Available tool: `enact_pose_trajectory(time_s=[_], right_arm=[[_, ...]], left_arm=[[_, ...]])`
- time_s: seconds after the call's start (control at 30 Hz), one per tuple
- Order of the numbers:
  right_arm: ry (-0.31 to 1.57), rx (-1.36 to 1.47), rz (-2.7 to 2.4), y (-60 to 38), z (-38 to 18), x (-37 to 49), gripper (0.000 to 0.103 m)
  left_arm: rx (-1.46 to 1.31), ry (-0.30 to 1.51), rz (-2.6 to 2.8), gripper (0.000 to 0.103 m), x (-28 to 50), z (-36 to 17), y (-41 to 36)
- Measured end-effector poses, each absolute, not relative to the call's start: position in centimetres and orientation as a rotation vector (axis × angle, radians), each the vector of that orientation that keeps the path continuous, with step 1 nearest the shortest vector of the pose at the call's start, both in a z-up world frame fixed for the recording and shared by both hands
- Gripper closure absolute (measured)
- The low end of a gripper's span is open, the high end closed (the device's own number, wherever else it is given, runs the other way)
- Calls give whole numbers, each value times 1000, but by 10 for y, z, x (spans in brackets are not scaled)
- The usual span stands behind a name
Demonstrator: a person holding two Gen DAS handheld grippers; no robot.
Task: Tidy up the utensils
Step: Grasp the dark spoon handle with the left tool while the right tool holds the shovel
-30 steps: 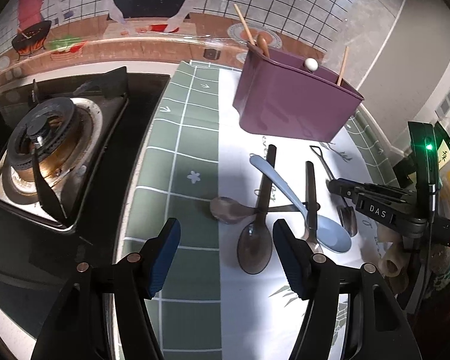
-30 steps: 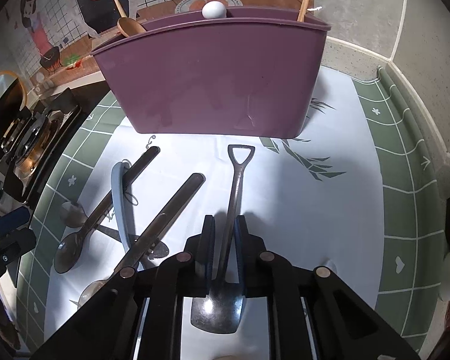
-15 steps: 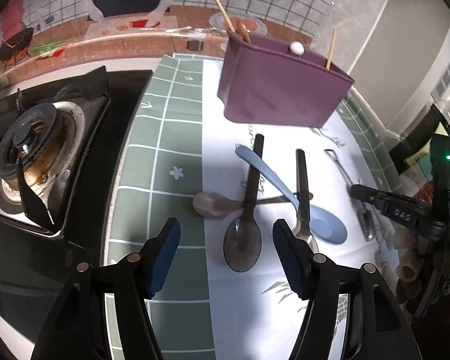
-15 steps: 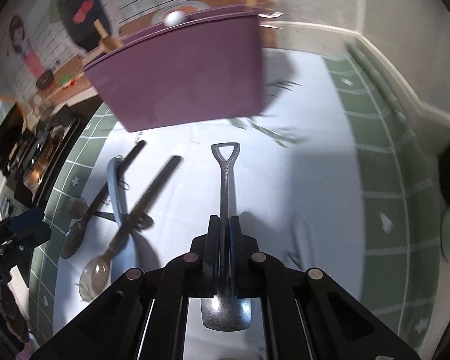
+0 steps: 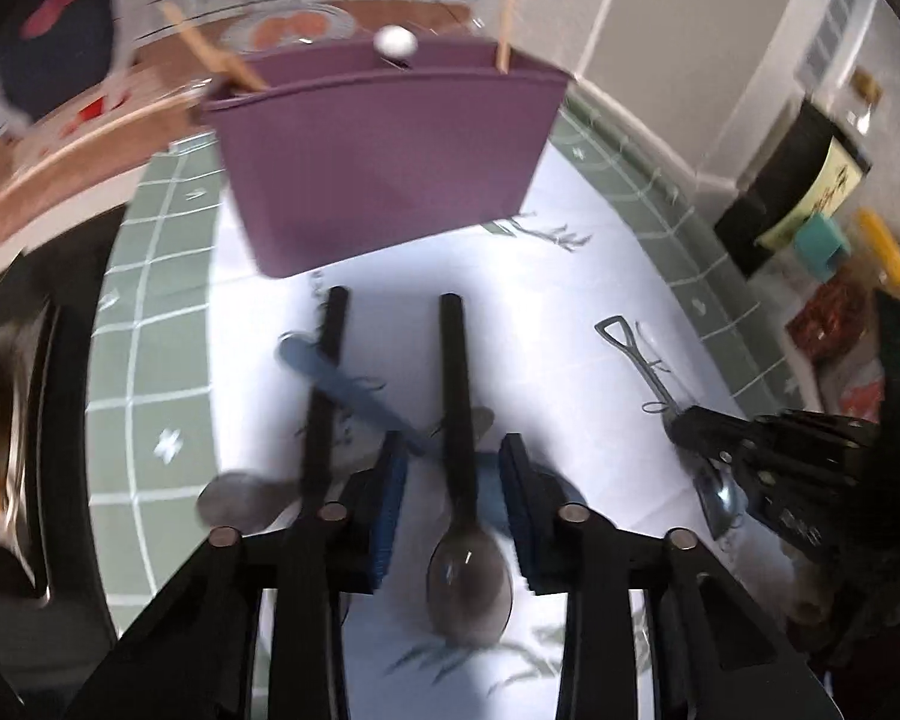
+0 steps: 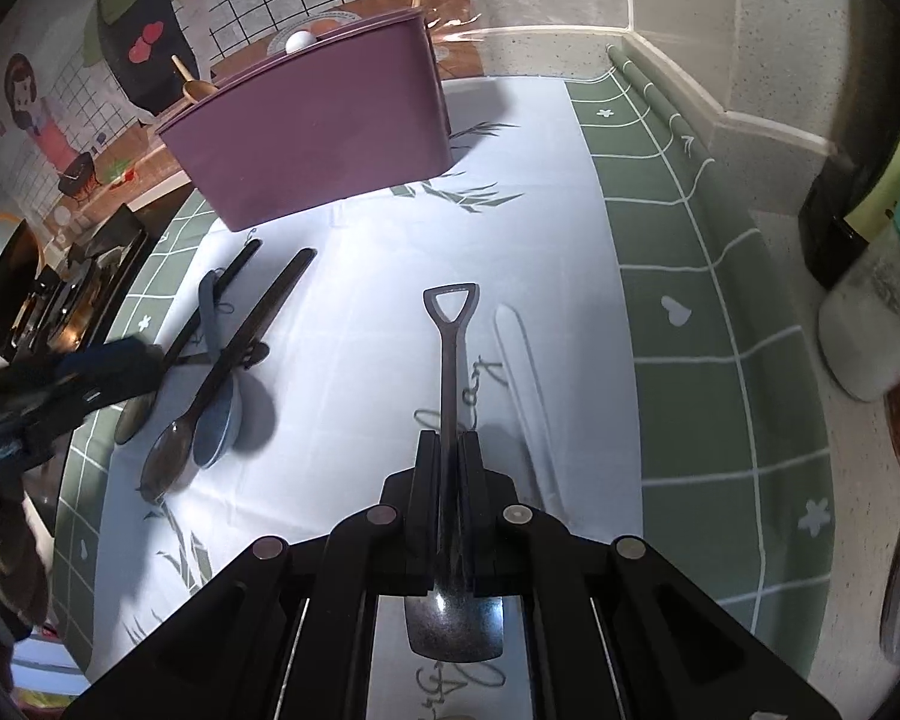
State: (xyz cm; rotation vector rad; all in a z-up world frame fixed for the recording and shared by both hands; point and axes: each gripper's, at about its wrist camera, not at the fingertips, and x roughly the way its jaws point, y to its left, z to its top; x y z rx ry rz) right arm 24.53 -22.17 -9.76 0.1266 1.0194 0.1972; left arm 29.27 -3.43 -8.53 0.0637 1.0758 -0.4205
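A purple utensil holder [image 5: 384,162] [image 6: 324,132] stands at the back of the white cloth, with wooden sticks and a white knob poking out. My left gripper [image 5: 455,498] straddles the black handle of a dark spoon [image 5: 457,384] lying on the cloth. Its jaws are closing, and the blue pads [image 5: 390,498] still show gaps on both sides of the handle. A blue spoon [image 5: 342,378] and another dark-handled spoon [image 5: 324,396] lie crossed just to the left. My right gripper [image 6: 448,450] is shut on a shovel-shaped metal spoon [image 6: 450,360], held above the cloth.
A gas stove [image 5: 6,450] sits to the left of the green grid mat [image 5: 150,360]. Bottles and jars [image 5: 804,180] crowd the right edge near the wall. A grey spoon bowl [image 5: 240,501] lies by my left finger.
My left gripper slid right over the dark spoon and its jaws narrowed around the handle. My right gripper carried the shovel spoon away from the holder, now clear of the cloth.
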Motion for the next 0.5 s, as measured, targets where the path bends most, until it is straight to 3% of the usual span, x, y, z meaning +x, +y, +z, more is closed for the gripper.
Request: enact_pose_trajectory(time_s=[0.37, 0.5], right_arm=[[1013, 127, 209, -220, -98, 232, 96], [1010, 128, 215, -220, -98, 231, 96]], left_arm=[[164, 1119, -388, 79, 319, -99, -67], [175, 1122, -379, 87, 320, -101, -69]])
